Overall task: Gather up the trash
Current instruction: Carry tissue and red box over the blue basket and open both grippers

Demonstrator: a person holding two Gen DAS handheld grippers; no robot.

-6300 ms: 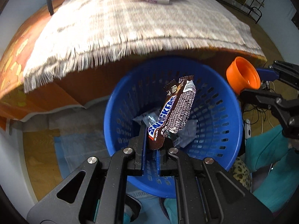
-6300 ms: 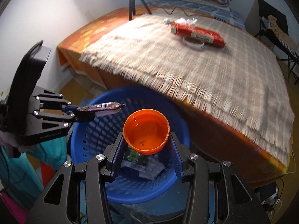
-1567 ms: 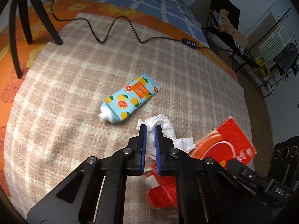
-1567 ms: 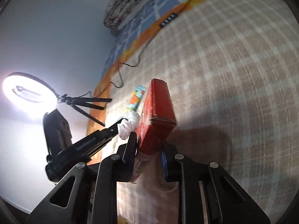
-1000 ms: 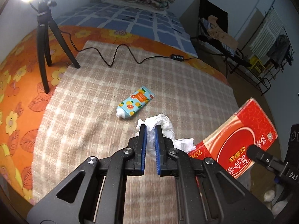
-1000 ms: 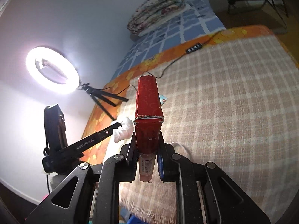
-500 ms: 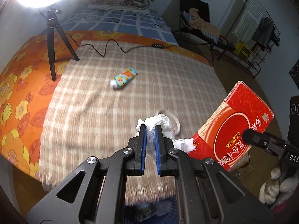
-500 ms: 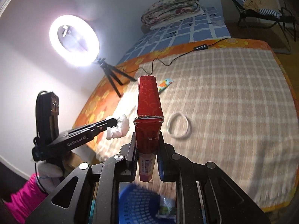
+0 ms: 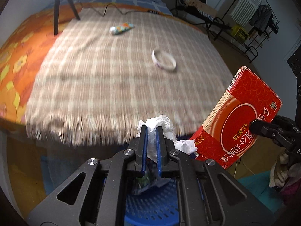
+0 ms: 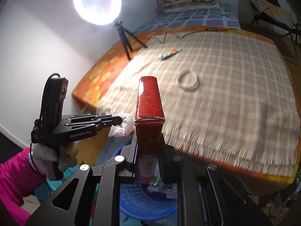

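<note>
My left gripper [image 9: 151, 131] is shut on a crumpled white tissue [image 9: 163, 126], held past the fringed edge of the bed above the blue basket [image 9: 150, 205]. My right gripper [image 10: 148, 141] is shut on a flat red box [image 10: 149, 101], held upright over the basket [image 10: 148, 205]. The red box also shows at the right of the left wrist view [image 9: 239, 116], and the tissue at the left of the right wrist view [image 10: 122, 126]. Wrappers lie in the basket.
On the checked blanket [image 9: 112, 71] lie a white ring [image 9: 163, 62] and a patterned tube [image 9: 121, 29]. A ring light [image 10: 96, 1] on a tripod stands at the bed's far left. Chairs and a drying rack [image 9: 250, 18] stand beyond the bed.
Both grippers have pulled back from the bed with the tissue and the red box. They now hang over the blue basket, which has come into view below.
</note>
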